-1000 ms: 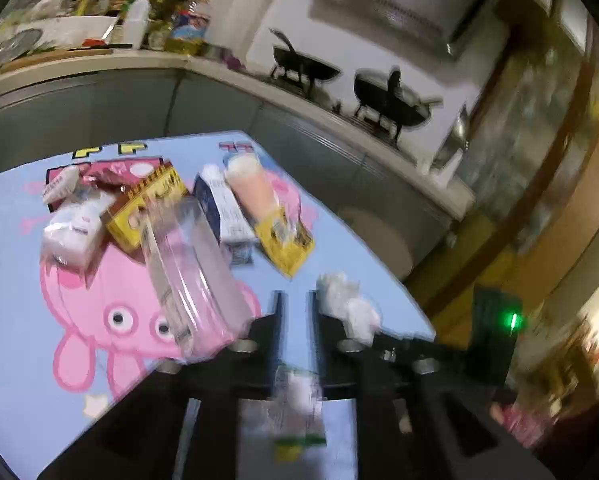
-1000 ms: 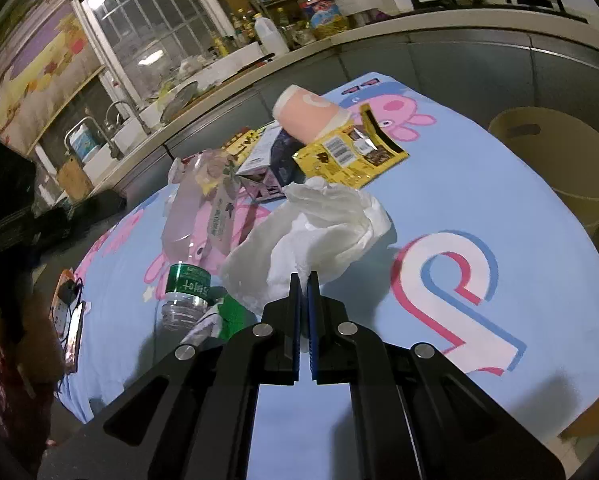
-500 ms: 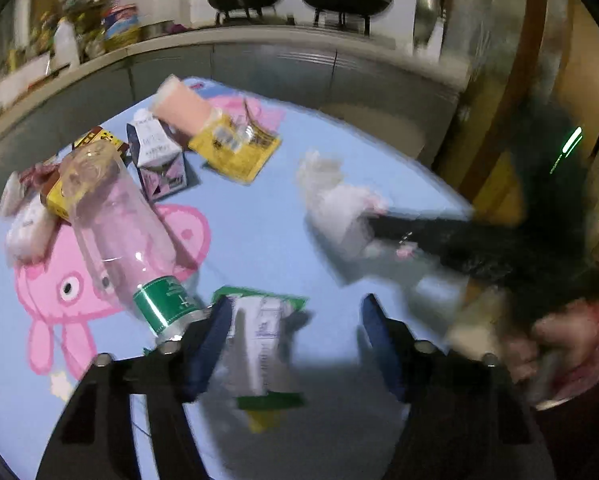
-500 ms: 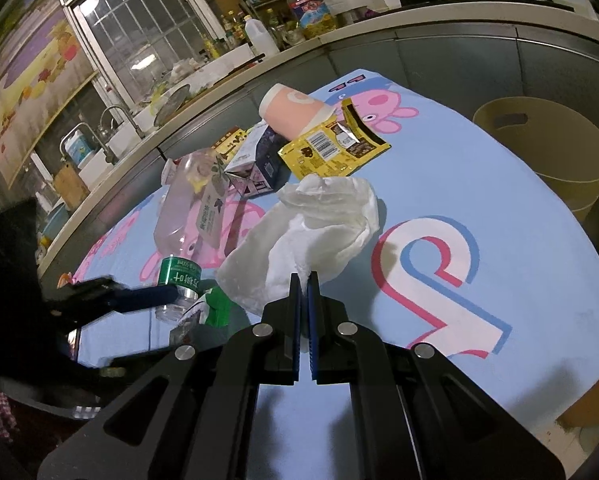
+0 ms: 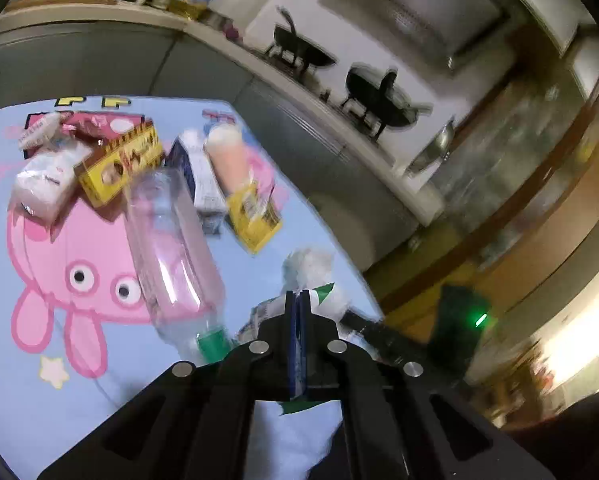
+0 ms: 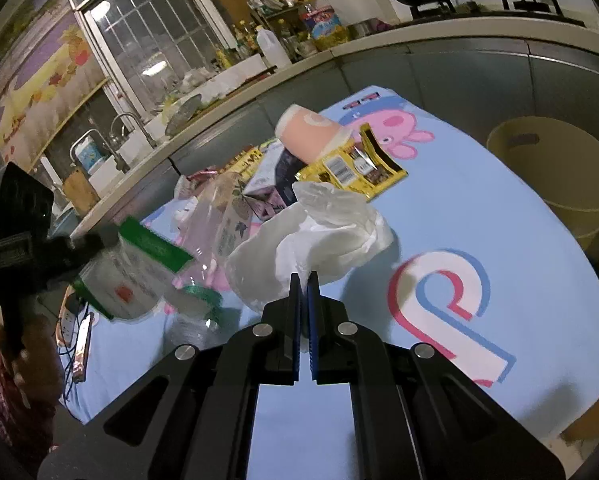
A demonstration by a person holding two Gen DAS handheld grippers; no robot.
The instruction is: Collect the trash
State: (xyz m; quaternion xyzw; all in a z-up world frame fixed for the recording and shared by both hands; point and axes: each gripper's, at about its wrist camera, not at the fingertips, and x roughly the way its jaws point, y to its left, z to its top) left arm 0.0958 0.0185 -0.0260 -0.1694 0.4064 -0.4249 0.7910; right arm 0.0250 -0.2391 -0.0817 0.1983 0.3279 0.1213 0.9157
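My left gripper (image 5: pixel 298 296) is shut on a white and green wrapper (image 5: pixel 264 310), held above the table; the right wrist view shows that wrapper (image 6: pixel 139 268) lifted at the left. My right gripper (image 6: pixel 304 278) is shut and empty, just in front of a crumpled white tissue (image 6: pixel 311 240). A clear plastic bottle (image 5: pixel 167 236) with a green cap lies on the blue cartoon cloth (image 5: pixel 31 280). Beyond it lie a yellow snack bag (image 6: pixel 351 168), a pink cup (image 6: pixel 311 132), a small carton (image 5: pixel 201 178) and a yellow box (image 5: pixel 119 164).
A tan bin (image 6: pixel 555 168) stands on the floor beyond the table's right edge. A kitchen counter (image 6: pixel 379 44) with bottles and pans runs behind the table. A phone (image 6: pixel 81 344) lies near the table's left edge.
My left gripper was open around the wrapper half a second ago; it has shut on it and lifted it off the cloth. My right gripper has stayed shut near the tissue.
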